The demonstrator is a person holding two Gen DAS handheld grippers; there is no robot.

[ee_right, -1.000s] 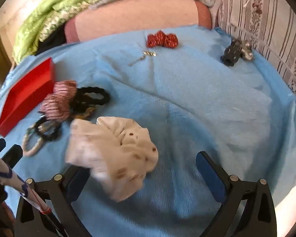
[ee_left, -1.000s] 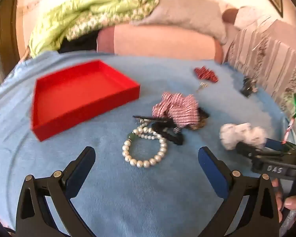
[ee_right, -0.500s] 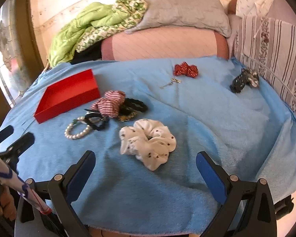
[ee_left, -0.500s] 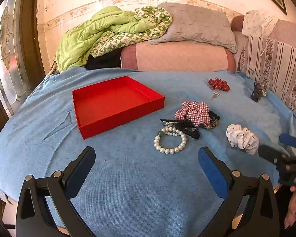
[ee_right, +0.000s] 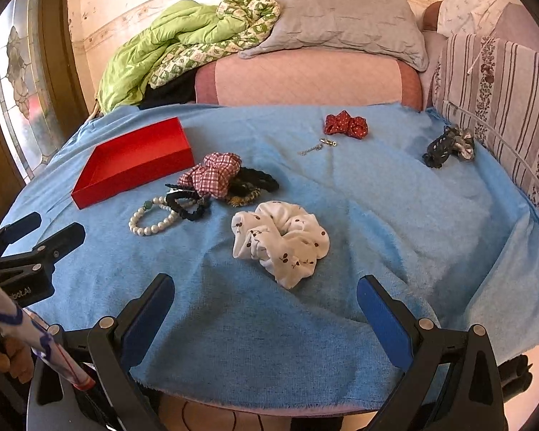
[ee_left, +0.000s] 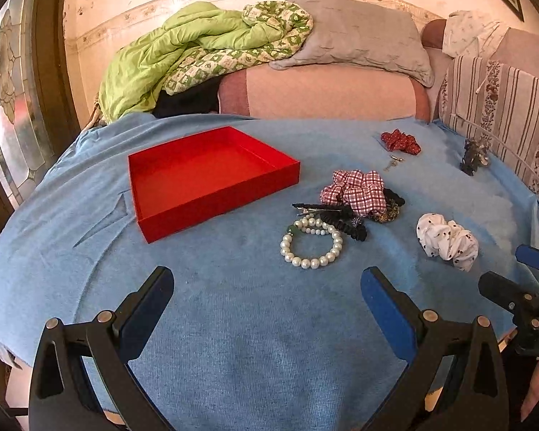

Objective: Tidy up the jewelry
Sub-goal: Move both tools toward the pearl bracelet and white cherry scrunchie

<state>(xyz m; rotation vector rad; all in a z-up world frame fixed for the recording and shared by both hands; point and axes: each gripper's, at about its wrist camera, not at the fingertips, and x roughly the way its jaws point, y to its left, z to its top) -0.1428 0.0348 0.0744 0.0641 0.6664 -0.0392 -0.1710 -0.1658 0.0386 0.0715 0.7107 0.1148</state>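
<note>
An empty red tray [ee_left: 169,212] [ee_right: 100,194] lies left of centre on the blue cloth. Right of it sit a pearl bracelet [ee_left: 311,246] [ee_right: 151,219], a black hair clip [ee_left: 345,222], a checked scrunchie [ee_left: 355,194] [ee_right: 212,174] and a white cherry-print scrunchie [ee_left: 447,240] [ee_right: 280,240]. Farther back lie a red dotted scrunchie [ee_left: 400,140] [ee_right: 345,124], a small chain [ee_right: 316,148] and a dark clip [ee_right: 447,145]. My left gripper [ee_left: 266,294] and right gripper [ee_right: 266,298] both stand open, holding nothing, near the cloth's front edge.
The blue cloth [ee_left: 233,341] covers a round table. Behind it stands a pink sofa [ee_left: 323,93] with a green quilt [ee_left: 183,61] and grey pillow [ee_left: 355,39]. A striped cushion [ee_right: 503,82] flanks the right; a stained-glass window [ee_left: 10,82] is at the left.
Both grippers have pulled back from the items toward the table's front edge. The white scrunchie, close to the right gripper's fingers a second ago, now lies free on the cloth.
</note>
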